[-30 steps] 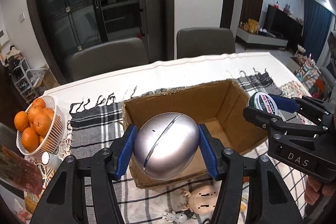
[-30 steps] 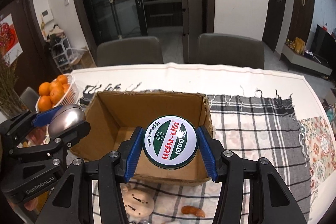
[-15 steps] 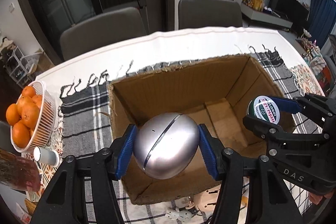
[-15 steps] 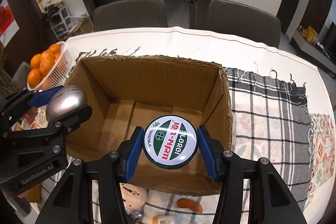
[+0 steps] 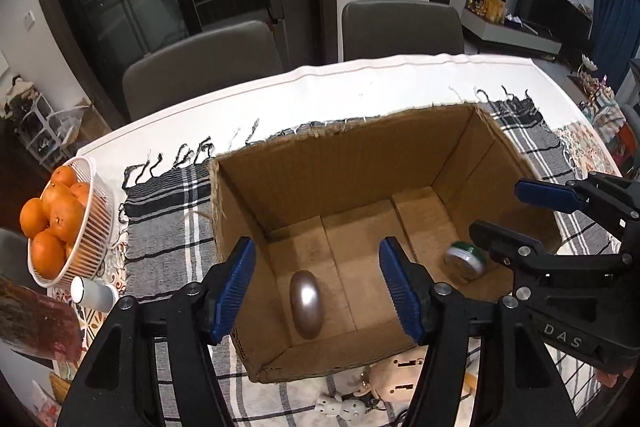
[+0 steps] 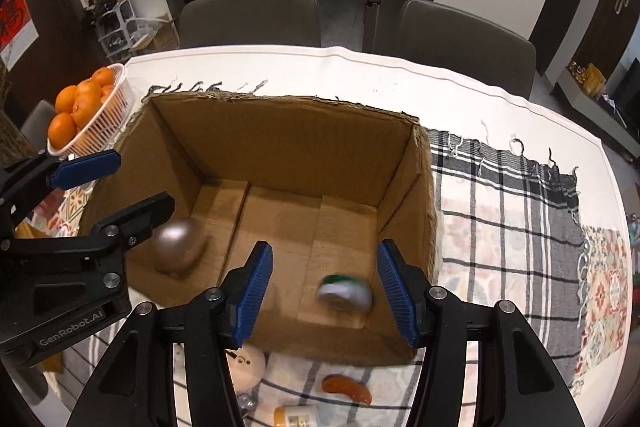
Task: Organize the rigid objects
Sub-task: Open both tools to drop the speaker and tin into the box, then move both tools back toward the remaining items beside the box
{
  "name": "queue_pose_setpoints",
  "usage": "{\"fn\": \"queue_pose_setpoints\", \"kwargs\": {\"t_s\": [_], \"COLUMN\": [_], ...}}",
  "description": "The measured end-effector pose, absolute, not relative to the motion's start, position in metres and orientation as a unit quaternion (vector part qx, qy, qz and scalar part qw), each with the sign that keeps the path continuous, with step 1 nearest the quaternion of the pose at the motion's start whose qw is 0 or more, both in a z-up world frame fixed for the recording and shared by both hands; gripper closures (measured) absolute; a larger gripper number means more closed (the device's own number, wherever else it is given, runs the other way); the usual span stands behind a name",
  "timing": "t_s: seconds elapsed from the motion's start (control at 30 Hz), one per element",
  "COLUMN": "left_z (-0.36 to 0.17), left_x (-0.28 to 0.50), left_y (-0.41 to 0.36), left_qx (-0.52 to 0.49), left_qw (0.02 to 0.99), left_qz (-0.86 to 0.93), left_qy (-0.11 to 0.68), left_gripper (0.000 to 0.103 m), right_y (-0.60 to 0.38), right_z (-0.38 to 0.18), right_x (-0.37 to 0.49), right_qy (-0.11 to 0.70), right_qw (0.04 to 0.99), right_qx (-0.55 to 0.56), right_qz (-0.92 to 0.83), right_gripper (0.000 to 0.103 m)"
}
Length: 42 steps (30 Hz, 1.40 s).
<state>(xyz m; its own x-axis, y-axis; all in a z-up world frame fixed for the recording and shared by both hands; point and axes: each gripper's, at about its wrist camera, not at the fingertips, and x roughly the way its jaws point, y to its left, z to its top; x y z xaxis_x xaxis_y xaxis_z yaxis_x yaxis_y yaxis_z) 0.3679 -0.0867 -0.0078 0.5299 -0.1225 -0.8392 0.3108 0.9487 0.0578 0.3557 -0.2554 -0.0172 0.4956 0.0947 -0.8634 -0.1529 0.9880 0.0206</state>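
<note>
box (image 5: 360, 163): matt brown cardboard, ragged rim | egg (image 5: 306, 303): glossy smooth silver metal look | tin (image 5: 464, 261): shiny metal side | cloth (image 6: 520, 195): woven plaid, fringed | basket (image 5: 94, 219): white plastic | pads (image 6: 254, 289): blue ribbed

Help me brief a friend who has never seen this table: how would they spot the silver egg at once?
Find the open cardboard box on the checked cloth in the middle of the table. Look at its floor near the side closest to the basket of oranges. The silver egg lies there, smooth, shiny and oval, unlike the flat round green tin at the opposite side.
</note>
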Motion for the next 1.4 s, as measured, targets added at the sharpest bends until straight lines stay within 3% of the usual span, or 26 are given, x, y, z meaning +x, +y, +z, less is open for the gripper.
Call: {"fn": "queue_pose_setpoints", "kwargs": {"t_s": [0.5,1.4], "left_z": [0.011,-0.007], "left_x": [0.317,0.224], "left_y": [-0.071,-0.086], "left_qx": [0.070,0.084], "left_qw": [0.890,0.878], "left_qz": [-0.117,-0.152], "left_qy": [0.435,0.445], "left_gripper": [0.031,0.031], "right_y": [-0.252,-0.263], "right_z": [0.016,0.004], "right_x": [0.314,0.228], "right_qy": [0.447,0.468], "right_qw": [0.892,0.880], "right_qx": [-0.038,-0.056], "right_qz": [0.048,0.062], "right_gripper": [0.046,0.046]}}
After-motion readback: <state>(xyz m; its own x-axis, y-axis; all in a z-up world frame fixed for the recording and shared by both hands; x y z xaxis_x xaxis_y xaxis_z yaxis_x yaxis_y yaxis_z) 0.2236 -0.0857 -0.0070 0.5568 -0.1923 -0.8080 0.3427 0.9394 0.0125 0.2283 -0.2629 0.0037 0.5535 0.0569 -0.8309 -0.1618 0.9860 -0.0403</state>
